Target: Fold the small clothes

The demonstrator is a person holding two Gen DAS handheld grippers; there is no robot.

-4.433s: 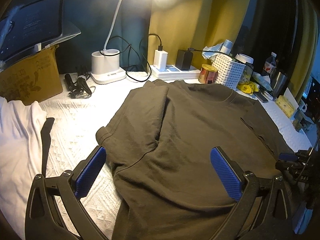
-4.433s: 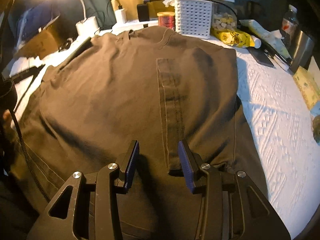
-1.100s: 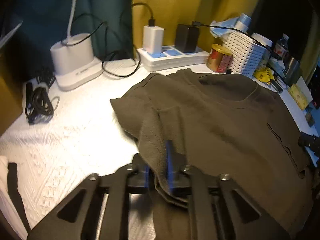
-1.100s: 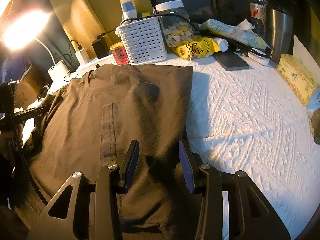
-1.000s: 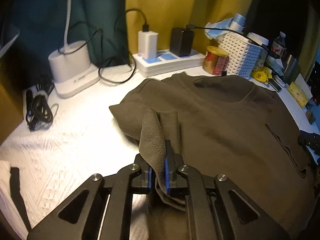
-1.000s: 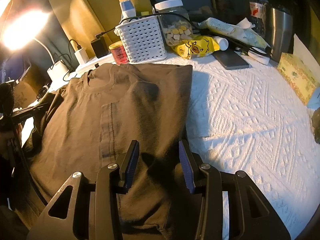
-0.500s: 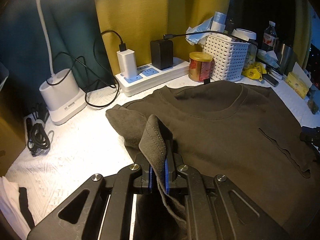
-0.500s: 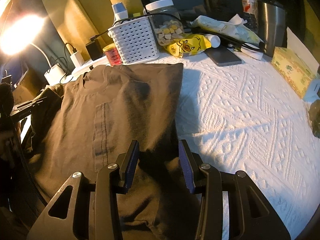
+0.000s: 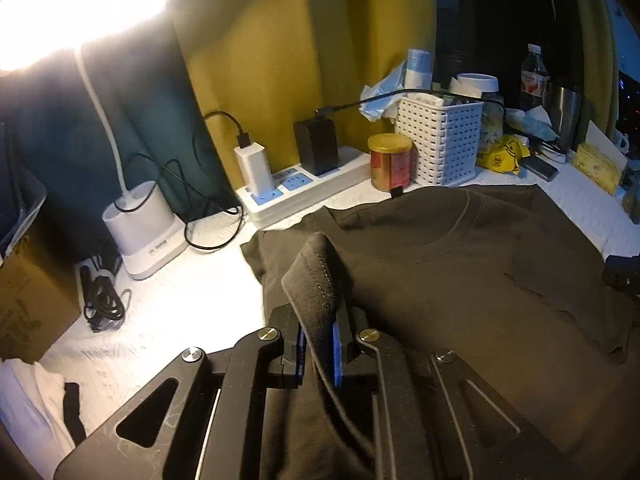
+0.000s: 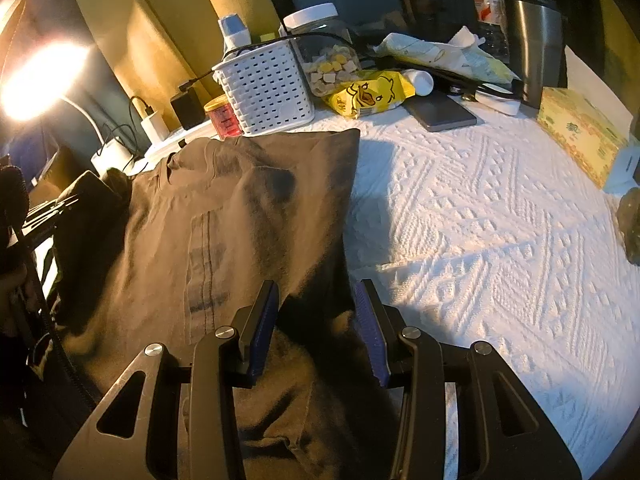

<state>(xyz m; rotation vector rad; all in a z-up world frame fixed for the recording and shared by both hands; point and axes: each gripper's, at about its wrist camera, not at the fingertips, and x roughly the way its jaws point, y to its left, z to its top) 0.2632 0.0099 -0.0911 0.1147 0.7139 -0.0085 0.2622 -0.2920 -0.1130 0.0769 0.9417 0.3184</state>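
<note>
Left wrist view: left gripper (image 9: 318, 346) is clamped on a sleeve fold of the dark olive cotton t-shirt (image 9: 460, 280) lying on the white textured bedspread (image 10: 500, 220). Right gripper (image 10: 316, 320) sits half-open over the shirt's edge, gripping nothing.

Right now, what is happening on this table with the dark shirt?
A person is folding a dark T-shirt on a white cloth-covered table with two handheld grippers. The left gripper is shut on a fold of the shirt's left sleeve edge and holds it raised above the body of the shirt. The right gripper is open, its fingers on either side of the shirt's right edge, not squeezing it. The right side is already folded in; the left fold is not yet laid down.
</note>
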